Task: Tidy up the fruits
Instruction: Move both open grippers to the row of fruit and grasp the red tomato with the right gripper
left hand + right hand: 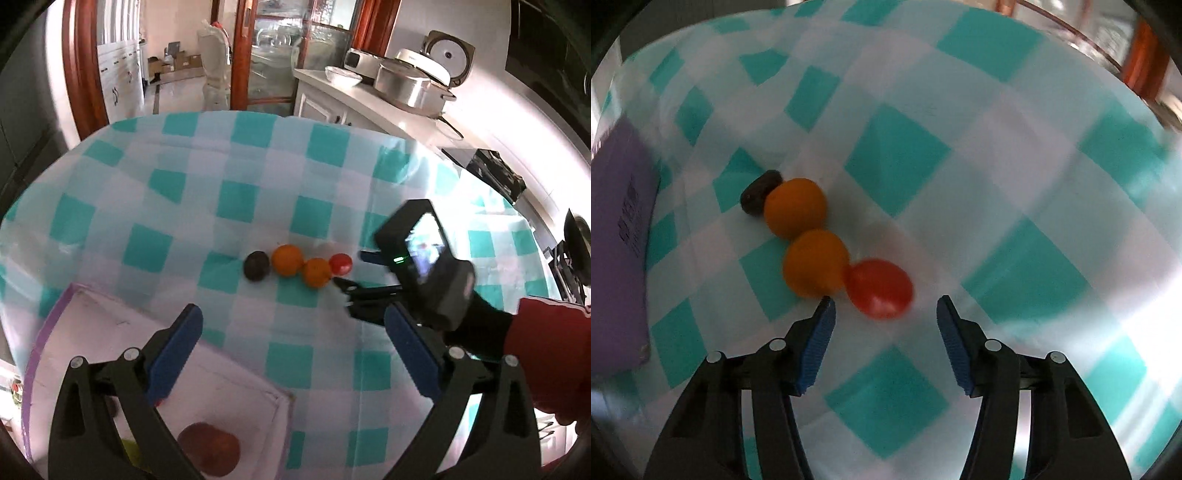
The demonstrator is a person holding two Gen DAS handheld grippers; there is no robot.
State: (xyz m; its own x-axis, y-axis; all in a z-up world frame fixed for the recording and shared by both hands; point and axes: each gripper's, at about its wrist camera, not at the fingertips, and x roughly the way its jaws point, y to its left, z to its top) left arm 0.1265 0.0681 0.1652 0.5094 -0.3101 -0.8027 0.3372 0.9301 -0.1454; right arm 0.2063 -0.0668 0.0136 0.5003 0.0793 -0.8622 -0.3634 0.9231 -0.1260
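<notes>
Four fruits lie in a row on the teal-checked cloth: a dark plum [256, 265] [760, 192], two oranges [287, 260] [316, 272] [795, 208] [815, 263], and a red tomato [340, 263] [879, 288]. My right gripper [885, 306] is open and empty, its tips just short of the tomato; it also shows in the left wrist view [349, 271]. My left gripper [293, 325] is open and empty above a white, purple-rimmed box [236, 373] that holds a reddish fruit [209, 448].
The box's purple side [617, 258] stands left of the fruit row. A counter [369, 99] with a metal pot and a rice cooker is behind the table at the right. A wooden glass door is at the back.
</notes>
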